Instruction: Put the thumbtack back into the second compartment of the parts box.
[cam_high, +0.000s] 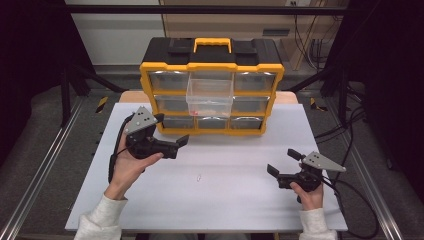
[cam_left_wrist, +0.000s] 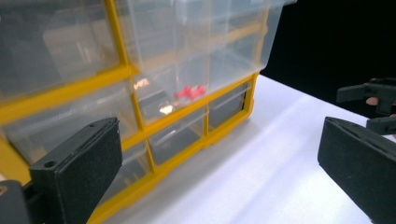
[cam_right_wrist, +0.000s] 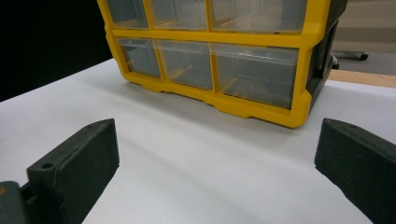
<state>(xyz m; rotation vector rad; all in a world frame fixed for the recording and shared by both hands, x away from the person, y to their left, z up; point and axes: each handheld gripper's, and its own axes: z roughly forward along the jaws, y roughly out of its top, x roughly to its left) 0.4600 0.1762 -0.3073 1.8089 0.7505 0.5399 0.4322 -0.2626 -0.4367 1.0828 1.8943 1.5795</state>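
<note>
Yellow organizer (cam_high: 212, 70) at twelve o'clock, clear drawer (cam_high: 209, 97) pulled out, left gripper (cam_high: 172, 136) at nine, right gripper (cam_high: 283, 162) at four, both spread wide.

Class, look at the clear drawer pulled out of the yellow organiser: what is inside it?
Inside the pulled-out drawer lie a few small red pieces near its bottom. Glare and cloudy plastic hide whether anything else is in it.

This looks like a lab set up for recording handwork. Under both tongs lies a bare white counter (cam_high: 220, 190), mounted on a frame of metal rails (cam_high: 45, 165) that run along its sides. Beyond the tongs stands a yellow and black parts organiser (cam_high: 212, 85) with clear drawers, workshop kit rather than home ware. Behind it, loose cables (cam_high: 305, 35) hang by a plain wall, and black drapes (cam_high: 30, 60) close off both sides.
</note>
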